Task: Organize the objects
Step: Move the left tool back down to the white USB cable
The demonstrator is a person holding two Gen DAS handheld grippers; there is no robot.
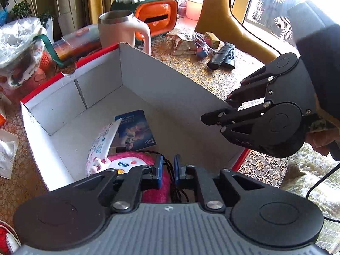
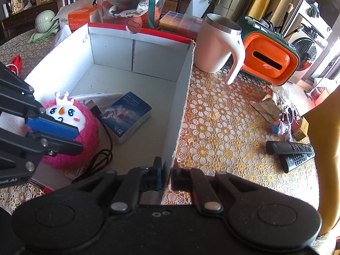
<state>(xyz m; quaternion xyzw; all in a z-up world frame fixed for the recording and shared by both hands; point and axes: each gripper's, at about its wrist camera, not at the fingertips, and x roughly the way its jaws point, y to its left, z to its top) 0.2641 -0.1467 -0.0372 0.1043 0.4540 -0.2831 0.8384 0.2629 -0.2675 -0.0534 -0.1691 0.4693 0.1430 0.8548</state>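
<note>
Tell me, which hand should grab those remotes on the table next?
Probably the left gripper: it hangs free over the box. The right gripper is nearer the remotes, but it is clamped on the box's wall, apparently steadying it.

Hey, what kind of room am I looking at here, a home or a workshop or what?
Most likely a lived-in home. A lace-patterned tablecloth carries two TV remotes and a handled mug, and a washing machine stands behind.
</note>
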